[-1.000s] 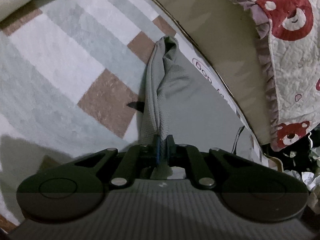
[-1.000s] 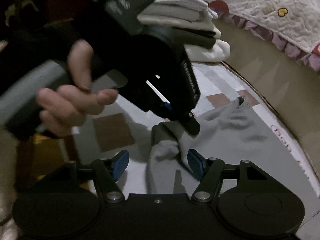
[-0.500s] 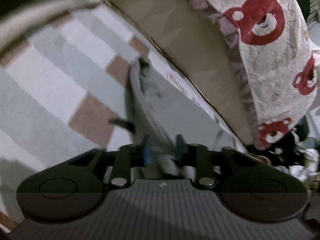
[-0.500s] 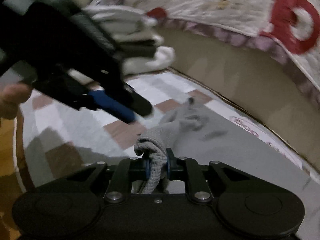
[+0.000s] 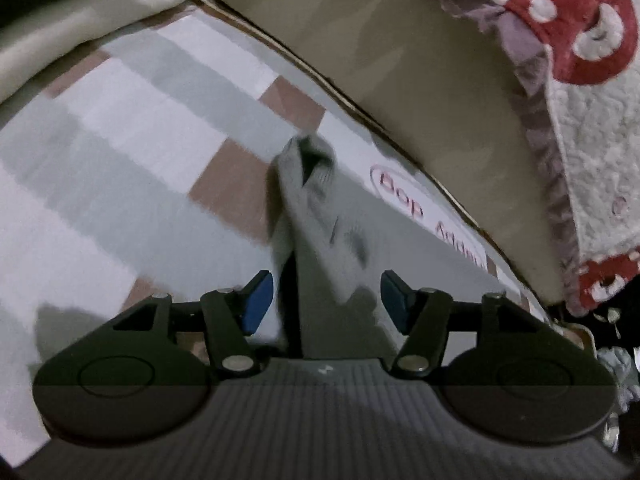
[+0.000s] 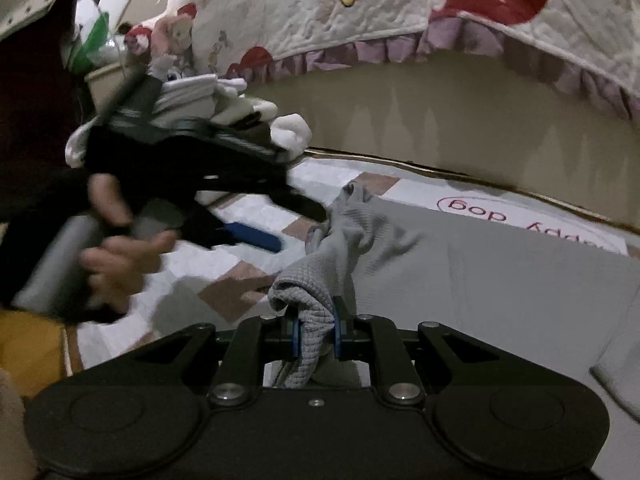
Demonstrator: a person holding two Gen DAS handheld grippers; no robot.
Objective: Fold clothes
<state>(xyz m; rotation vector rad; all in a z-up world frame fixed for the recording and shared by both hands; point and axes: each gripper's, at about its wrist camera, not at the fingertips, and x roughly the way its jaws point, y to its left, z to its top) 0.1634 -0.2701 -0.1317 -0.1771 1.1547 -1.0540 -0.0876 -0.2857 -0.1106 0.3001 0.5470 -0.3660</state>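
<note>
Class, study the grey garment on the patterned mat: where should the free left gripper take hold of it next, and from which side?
Grip the far bunched end of the grey garment, coming from the checked side of the mat. That end stands up in a raised ridge, so fingers can close across it. The right gripper already pinches the near end; the left gripper is opening, its pads off the cloth.

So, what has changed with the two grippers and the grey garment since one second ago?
The handover is done. The right gripper, open before, is now clamped on the grey garment. The left gripper, which was pinching it, is opening, its pads off the cloth. The checked mat and bear quilt look unchanged.
</note>
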